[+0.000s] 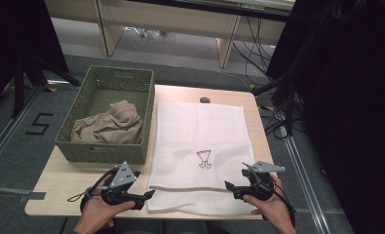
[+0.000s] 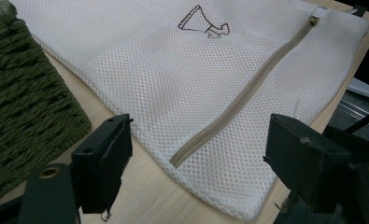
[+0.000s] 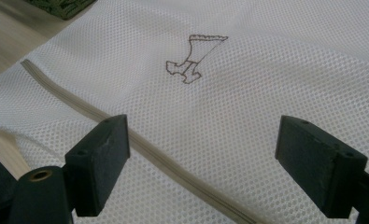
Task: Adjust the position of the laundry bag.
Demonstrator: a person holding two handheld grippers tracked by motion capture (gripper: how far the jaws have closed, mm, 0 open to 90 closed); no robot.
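A white mesh laundry bag (image 1: 200,141) lies flat on the wooden table (image 1: 58,180), with a small brown embroidered figure (image 1: 204,159) near its front. A beige zipper (image 2: 247,88) runs along the bag's near edge. My left gripper (image 1: 148,195) hovers open at the bag's front left corner; in the left gripper view its jaws (image 2: 198,158) stand wide over the zipper's end, touching nothing. My right gripper (image 1: 229,186) is open at the front right of the bag. Between its jaws (image 3: 203,158) lie the mesh (image 3: 266,70) and zipper (image 3: 79,105), not pinched.
A green woven basket (image 1: 73,146) stands left of the bag, holding a crumpled beige cloth (image 1: 112,124); its wall (image 2: 18,93) is close beside my left gripper. The table's front edge is just under both hands. Cables and dark stands are on the floor at the right.
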